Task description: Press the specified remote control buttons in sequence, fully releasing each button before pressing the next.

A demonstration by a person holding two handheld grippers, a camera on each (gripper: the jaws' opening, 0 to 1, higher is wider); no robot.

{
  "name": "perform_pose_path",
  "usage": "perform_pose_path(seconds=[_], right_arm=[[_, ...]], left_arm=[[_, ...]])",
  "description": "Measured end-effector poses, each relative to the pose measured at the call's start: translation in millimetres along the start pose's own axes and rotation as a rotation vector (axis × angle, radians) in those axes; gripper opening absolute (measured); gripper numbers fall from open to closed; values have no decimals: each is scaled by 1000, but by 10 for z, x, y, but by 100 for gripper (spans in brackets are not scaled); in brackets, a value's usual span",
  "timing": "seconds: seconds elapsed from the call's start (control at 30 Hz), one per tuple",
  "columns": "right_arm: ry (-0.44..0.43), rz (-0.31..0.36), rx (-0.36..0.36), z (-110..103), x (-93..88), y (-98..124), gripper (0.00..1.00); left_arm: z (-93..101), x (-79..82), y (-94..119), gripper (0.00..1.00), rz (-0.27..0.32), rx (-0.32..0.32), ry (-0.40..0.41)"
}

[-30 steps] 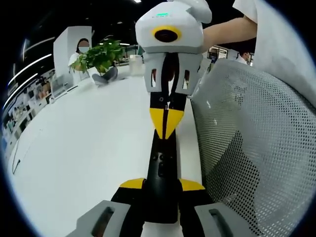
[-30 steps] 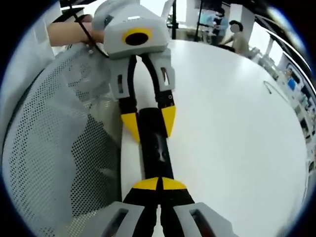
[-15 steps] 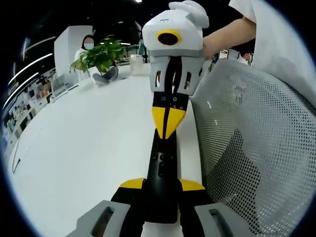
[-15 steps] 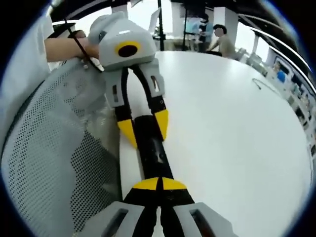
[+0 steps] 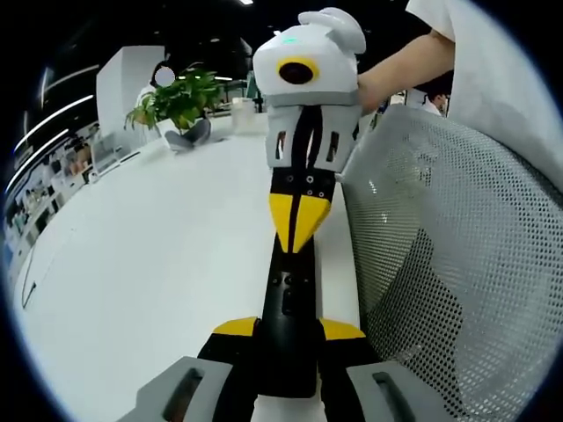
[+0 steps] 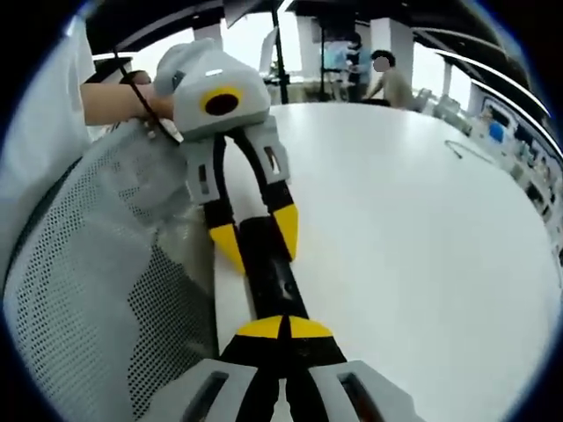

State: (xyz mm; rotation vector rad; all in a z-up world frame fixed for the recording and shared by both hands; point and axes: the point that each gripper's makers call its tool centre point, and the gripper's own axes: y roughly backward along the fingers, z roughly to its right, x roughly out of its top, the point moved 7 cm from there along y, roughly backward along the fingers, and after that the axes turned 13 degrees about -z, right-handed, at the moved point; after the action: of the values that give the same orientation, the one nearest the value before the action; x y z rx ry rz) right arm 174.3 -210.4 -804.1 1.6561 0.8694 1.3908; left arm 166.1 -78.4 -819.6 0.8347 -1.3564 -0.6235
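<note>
My left tongs (image 5: 288, 338) clamp one end of the black remote control (image 5: 288, 308) lying along the white desk (image 5: 149, 264) edge; my right tongs (image 6: 283, 332), jaws together, press down on the remote's top

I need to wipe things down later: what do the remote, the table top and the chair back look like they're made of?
Remote: likely black plastic, semi-gloss, with soft highlights. Table top: smooth white, probably laminate, faint sheen. Chair back: grey woven mesh, visibly perforated and see-through.
</note>
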Motion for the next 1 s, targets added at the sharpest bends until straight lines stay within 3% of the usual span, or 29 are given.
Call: perform_pose_path(seconds=[0.13, 0.37, 0.43, 0.53, 0.63, 0.8, 0.87, 1.0], right_arm=[[33, -36, -1, 5, 33, 3, 0], [311, -283, -63, -38, 190, -25, 0], [351, -328, -84, -60, 217, -37, 0], [336, -335, -93, -73, 223, -50, 0], [257, -298, -108, -65, 190, -36, 0], [117, -139, -113, -58, 93, -5, 0], [4, -70, -90, -53, 54, 0, 0], [-101, 17, -37, -38, 30, -9, 0]], left_arm=[[1, 1, 2, 24, 0, 0, 0], [-2, -1, -2, 24, -2, -1, -3], [-1, 0, -1, 24, -2, -1, -3], [1, 2, 2, 24, -3, -1, -4], [2, 2, 4, 24, -4, -1, -5], [2, 2, 3, 24, -4, -1, -5], [2, 1, 1, 24, -4, 0, -6], [3, 2, 4, 24, -5, 1, -5]])
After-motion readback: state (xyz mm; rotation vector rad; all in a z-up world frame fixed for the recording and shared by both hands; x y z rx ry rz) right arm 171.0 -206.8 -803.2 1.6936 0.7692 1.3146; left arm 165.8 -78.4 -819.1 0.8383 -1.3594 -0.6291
